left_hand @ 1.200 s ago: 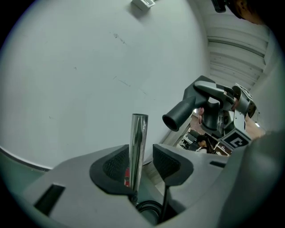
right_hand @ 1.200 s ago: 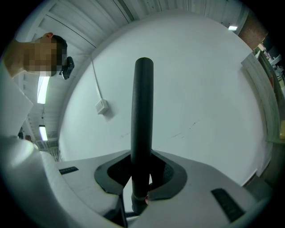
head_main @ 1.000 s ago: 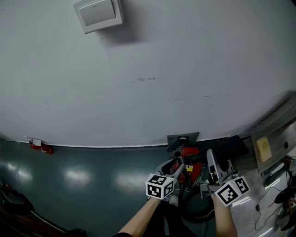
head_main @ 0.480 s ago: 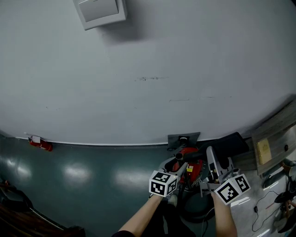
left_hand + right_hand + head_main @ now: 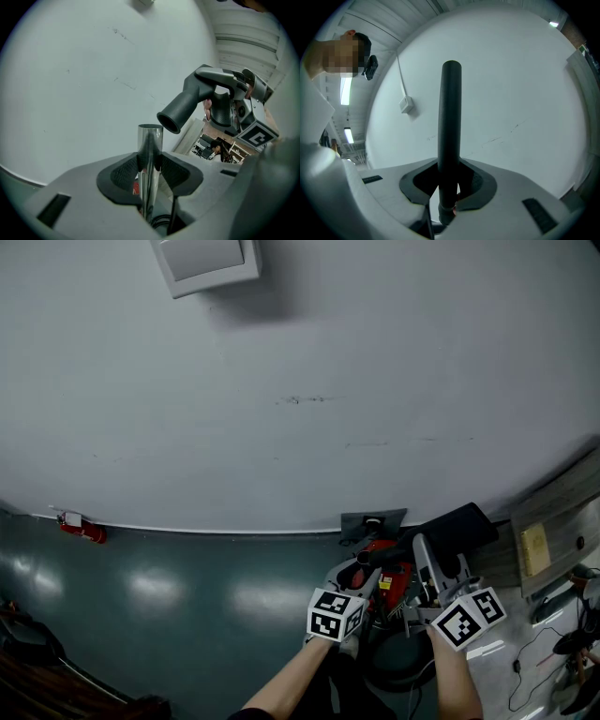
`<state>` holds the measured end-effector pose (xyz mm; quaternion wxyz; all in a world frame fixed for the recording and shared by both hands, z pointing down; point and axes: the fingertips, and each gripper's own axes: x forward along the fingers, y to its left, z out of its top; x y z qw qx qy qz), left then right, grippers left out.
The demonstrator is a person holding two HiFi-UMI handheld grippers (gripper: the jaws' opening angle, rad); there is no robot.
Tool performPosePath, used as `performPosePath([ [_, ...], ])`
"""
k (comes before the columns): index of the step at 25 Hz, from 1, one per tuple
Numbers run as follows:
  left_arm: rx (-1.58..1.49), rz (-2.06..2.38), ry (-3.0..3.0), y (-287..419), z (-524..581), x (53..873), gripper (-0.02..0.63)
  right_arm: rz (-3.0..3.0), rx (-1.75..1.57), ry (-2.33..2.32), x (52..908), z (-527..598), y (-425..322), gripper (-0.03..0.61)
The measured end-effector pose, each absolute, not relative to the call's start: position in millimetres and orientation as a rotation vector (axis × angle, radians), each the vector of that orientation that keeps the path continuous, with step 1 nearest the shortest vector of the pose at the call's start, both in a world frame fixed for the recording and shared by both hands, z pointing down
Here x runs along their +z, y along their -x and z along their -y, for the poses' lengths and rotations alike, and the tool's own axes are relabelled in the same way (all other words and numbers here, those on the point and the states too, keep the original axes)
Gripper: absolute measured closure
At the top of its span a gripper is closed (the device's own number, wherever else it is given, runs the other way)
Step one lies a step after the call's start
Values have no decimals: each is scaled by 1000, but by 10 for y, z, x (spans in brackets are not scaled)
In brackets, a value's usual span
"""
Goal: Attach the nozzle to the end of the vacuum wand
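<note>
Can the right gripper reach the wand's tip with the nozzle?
Probably yes: the nozzle, in the right gripper, hangs just beside the wand tip, with nothing between them.

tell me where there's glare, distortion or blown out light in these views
Head view: heavy fisheye bends where the wall meets the teal floor, which shows soft glare patches. Left gripper view: black corners, and the shiny wand carries mirror reflections. Right gripper view: the nozzle reads as a flat dark silhouette against the bright wall; a ceiling light is blown out.

White wall (image 5: 328, 381), glossy teal floor (image 5: 187, 606), grey wall box (image 5: 206, 263).
</note>
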<state>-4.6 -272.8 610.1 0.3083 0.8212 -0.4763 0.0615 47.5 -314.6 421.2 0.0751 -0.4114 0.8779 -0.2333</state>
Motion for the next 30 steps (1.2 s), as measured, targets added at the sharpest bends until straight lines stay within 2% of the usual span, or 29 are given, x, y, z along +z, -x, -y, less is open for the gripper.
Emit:
performPosePath([
  [8, 197, 1248, -2185, 16, 2715, 6087, 463, -2707, -703, 1209, 4291, 3181, -262, 488],
  [18, 230, 1267, -2180, 27, 2697, 6100, 465, -2958, -515, 1174, 4245, 3150, 142, 488],
  [25, 261, 1280, -2178, 42, 2716, 6103, 465, -3233, -198, 1060, 4250, 3015, 589, 489],
  [30, 280, 1280, -2189, 48, 2710, 6141, 465, -3288, -218, 995, 4300, 3038, 679, 489],
])
